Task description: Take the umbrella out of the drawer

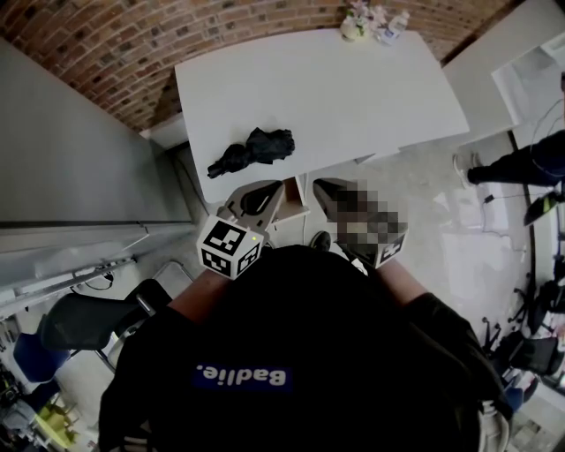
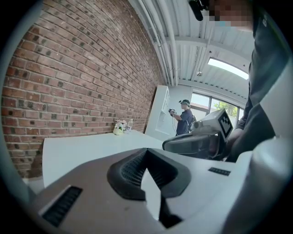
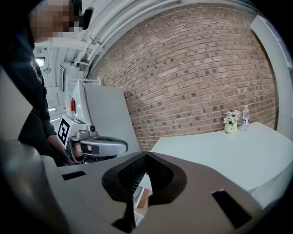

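Note:
A black folded umbrella [image 1: 252, 148] lies on the white table [image 1: 353, 97] near its front left corner. Both grippers hover close to my body, just short of the table's near edge and a little below the umbrella in the head view. My left gripper [image 1: 265, 192] [image 2: 146, 151] is shut with nothing between its pads. My right gripper [image 1: 328, 190] [image 3: 146, 155] stands beside it, jaws closed together and empty. Each gripper view shows the other gripper alongside. A pale unit [image 1: 296, 205] shows under the table edge between the grippers; whether it is the drawer I cannot tell.
A small flower vase [image 1: 355, 25] and a clear bottle [image 1: 393, 26] stand at the table's far edge against the brick wall. A grey cabinet [image 1: 71, 159] is on the left, a black chair [image 1: 79, 318] lower left. Another person [image 1: 521, 163] stands at the right.

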Demonstrator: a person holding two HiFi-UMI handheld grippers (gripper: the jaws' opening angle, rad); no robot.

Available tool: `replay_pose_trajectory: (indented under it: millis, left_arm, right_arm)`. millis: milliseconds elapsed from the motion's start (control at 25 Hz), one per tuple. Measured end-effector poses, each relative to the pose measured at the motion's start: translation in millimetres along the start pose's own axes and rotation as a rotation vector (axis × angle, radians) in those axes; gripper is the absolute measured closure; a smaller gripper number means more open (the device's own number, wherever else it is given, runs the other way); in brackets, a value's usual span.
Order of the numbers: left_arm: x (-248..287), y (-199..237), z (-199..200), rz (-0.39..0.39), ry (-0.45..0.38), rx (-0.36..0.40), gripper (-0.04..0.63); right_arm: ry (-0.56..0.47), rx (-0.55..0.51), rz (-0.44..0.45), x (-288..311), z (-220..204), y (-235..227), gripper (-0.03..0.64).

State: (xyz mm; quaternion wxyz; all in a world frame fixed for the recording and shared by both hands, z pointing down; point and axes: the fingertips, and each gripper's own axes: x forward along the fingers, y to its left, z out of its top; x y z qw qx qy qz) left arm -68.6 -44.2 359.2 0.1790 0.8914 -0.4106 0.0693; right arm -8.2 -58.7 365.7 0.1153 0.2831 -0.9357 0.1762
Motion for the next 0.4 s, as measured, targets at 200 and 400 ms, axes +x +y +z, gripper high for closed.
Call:
replay_pose_trajectory:
  millis: [200,400]
  left_arm:
    - [-3.2,-0.5,-0.3,0.005,-0.004,0.003,0.594]
    - [-5.3,-2.8,-1.4,0.004,-0.004,0.003,0.594]
  right_arm:
    - [-0.002,-0.003,0.001,-1.2,-0.6,2.6,0.589]
    - [-0.002,0.012,-0.002,-3.1,0.1,6.1,0.589]
